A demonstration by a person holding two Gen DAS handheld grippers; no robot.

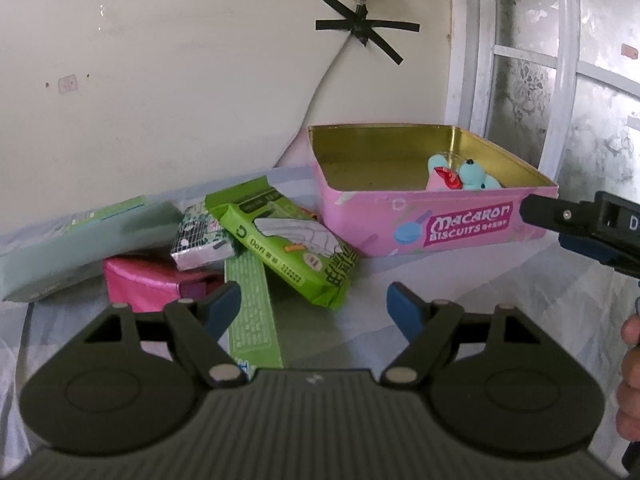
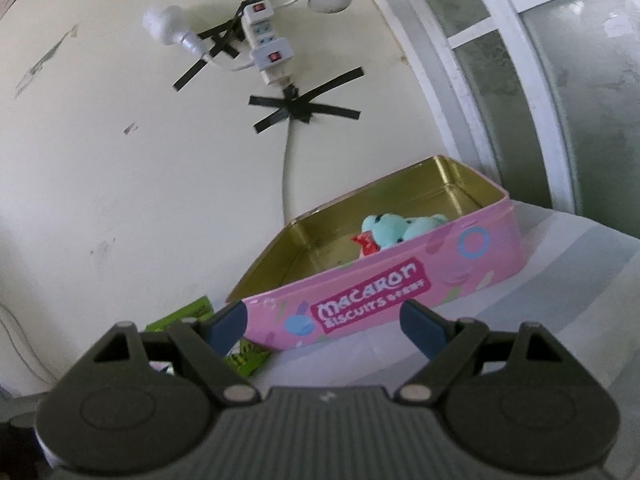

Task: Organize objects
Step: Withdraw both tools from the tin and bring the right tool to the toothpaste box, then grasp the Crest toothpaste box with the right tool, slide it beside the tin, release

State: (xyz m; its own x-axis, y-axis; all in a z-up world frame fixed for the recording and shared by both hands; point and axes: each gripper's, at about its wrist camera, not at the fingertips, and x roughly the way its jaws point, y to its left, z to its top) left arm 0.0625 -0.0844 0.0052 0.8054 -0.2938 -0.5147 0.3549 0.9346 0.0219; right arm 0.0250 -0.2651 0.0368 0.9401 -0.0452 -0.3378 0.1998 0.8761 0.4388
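A pink "Macaron Biscuits" tin [image 1: 472,222] stands open on the cloth at the back right, with a teal plush toy [image 1: 474,176] and a red-wrapped piece inside. Left of it lies a pile: a green snack packet [image 1: 288,248], a small silver patterned packet [image 1: 200,240], a pink box [image 1: 148,284], a pale green box [image 1: 80,248] and a flat green carton [image 1: 252,316]. My left gripper [image 1: 314,312] is open and empty in front of the pile. My right gripper [image 2: 324,326] is open and empty, close before the tin [image 2: 400,280]; it also shows in the left wrist view [image 1: 580,224].
A cream wall with a taped cable and a power strip [image 2: 266,36] rises behind the tin. A white-framed window [image 1: 560,80] is at the right. The table is covered by a pale striped cloth [image 1: 460,288].
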